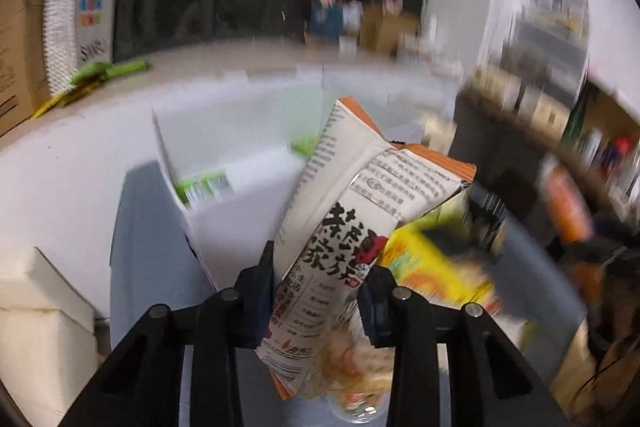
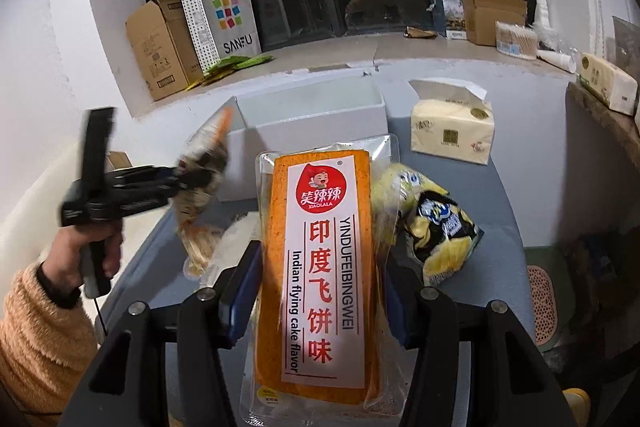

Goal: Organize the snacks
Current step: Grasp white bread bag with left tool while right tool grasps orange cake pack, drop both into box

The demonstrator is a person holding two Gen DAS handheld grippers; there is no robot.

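My left gripper [image 1: 318, 287] is shut on a white and orange snack packet [image 1: 340, 227] with black Chinese print, held up in front of an open white box [image 1: 224, 155]. The same gripper [image 2: 188, 183] and its packet [image 2: 204, 179] show blurred at the left of the right wrist view. My right gripper [image 2: 320, 279] is shut on a long orange Indian flying cake packet [image 2: 320, 267] above the grey table [image 2: 500, 211]. A yellow and black chip bag [image 2: 436, 227] lies just right of it. The white box [image 2: 312, 111] stands behind.
A tissue pack [image 2: 452, 127] sits at the back right of the table. A ledge behind holds a cardboard box [image 2: 156, 47], a SANFU bag [image 2: 224, 19] and green packets [image 2: 236, 65]. More yellow snacks [image 1: 436, 259] lie under the left gripper.
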